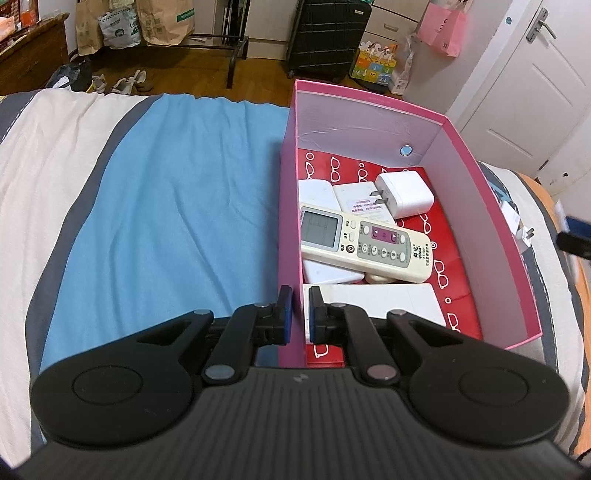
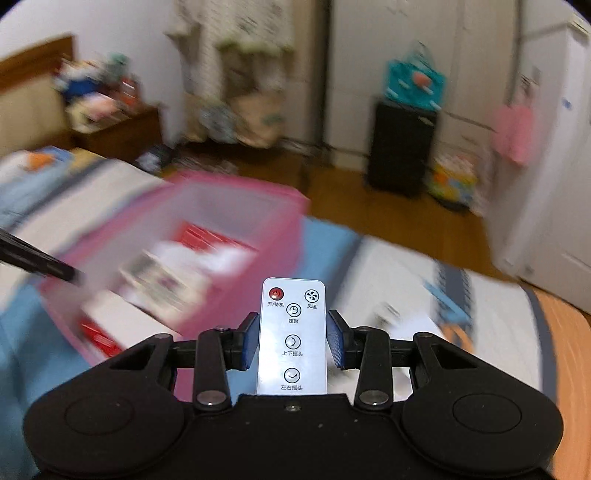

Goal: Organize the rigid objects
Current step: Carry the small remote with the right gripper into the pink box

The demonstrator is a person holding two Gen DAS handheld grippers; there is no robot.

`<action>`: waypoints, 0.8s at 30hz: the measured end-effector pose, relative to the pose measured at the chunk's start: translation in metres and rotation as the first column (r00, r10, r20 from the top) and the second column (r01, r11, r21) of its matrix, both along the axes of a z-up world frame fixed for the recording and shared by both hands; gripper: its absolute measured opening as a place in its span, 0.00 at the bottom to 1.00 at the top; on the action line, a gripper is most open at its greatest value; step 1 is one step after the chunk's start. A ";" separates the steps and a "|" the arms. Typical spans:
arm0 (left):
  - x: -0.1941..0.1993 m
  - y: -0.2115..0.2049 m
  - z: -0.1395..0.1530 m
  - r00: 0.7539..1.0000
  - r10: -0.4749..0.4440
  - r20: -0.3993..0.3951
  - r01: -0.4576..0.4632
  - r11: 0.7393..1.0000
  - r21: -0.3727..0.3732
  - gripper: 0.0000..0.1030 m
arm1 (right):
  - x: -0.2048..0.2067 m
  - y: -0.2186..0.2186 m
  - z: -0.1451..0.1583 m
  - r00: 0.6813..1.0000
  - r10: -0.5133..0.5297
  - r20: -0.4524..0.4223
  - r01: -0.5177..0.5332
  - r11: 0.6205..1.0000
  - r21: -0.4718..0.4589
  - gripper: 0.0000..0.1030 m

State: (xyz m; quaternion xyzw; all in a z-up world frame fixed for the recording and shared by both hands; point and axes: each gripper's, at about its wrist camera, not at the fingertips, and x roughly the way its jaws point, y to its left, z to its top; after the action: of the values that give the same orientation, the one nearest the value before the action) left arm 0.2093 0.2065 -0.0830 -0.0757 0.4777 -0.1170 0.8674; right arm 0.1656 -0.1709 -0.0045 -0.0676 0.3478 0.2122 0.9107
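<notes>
A pink box [image 1: 487, 221] with a red lining sits on the bed. Inside lie a cream air-conditioner remote [image 1: 365, 245], a white plug charger [image 1: 404, 194] and several flat white devices. My left gripper [image 1: 299, 314] is shut on the box's near left wall, one finger on each side. My right gripper [image 2: 292, 339] is shut on a slim white fan remote [image 2: 292, 332] and holds it in the air to the right of the blurred pink box [image 2: 280, 229].
A blue cloth [image 1: 177, 206] covers the bed left of the box. A white charger [image 1: 521, 230] lies on the bed right of the box. A black suitcase [image 1: 328, 37], paper bags [image 1: 166, 22] and a white door [image 1: 524, 85] stand beyond the bed.
</notes>
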 end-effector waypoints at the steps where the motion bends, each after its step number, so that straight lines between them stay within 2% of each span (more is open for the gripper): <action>1: 0.000 0.000 0.000 1.000 0.000 0.000 0.000 1.000 0.000 0.06 | -0.002 0.009 0.005 0.999 0.039 -0.005 -0.038 0.999 0.028 0.42; 4: 0.000 0.000 0.000 1.000 0.000 0.000 0.000 1.000 -0.002 0.06 | 0.000 0.035 0.005 0.990 0.132 -0.055 -0.127 0.988 0.088 0.42; 8: 0.000 0.000 0.000 1.000 -0.002 0.000 0.002 1.000 -0.004 0.06 | 0.011 0.061 -0.008 0.971 0.205 -0.119 -0.192 0.975 0.114 0.42; 12: -0.001 0.002 0.000 1.000 -0.004 0.000 0.004 1.000 -0.011 0.06 | 0.026 0.081 -0.020 0.966 0.185 -0.181 -0.172 0.981 0.087 0.42; 16: 0.000 0.006 0.001 1.000 -0.003 0.009 0.003 1.000 -0.025 0.06 | 0.026 0.078 -0.035 0.950 0.140 -0.279 -0.098 0.983 0.158 0.42; 21: 0.001 0.006 -0.001 1.000 -0.004 0.006 0.004 0.999 -0.036 0.06 | 0.021 0.080 -0.041 0.961 0.088 -0.261 -0.057 0.991 0.123 0.42; 24: 0.001 0.004 -0.003 1.000 -0.007 0.005 0.007 1.000 -0.028 0.06 | 0.020 0.085 -0.042 0.977 0.044 -0.207 -0.037 0.999 0.037 0.42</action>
State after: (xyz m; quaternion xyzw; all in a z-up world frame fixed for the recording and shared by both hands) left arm 0.2100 0.2102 -0.0857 -0.0860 0.4742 -0.1269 0.8669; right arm 0.1852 -0.0860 -0.0463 -0.0372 0.4361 0.2423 0.8659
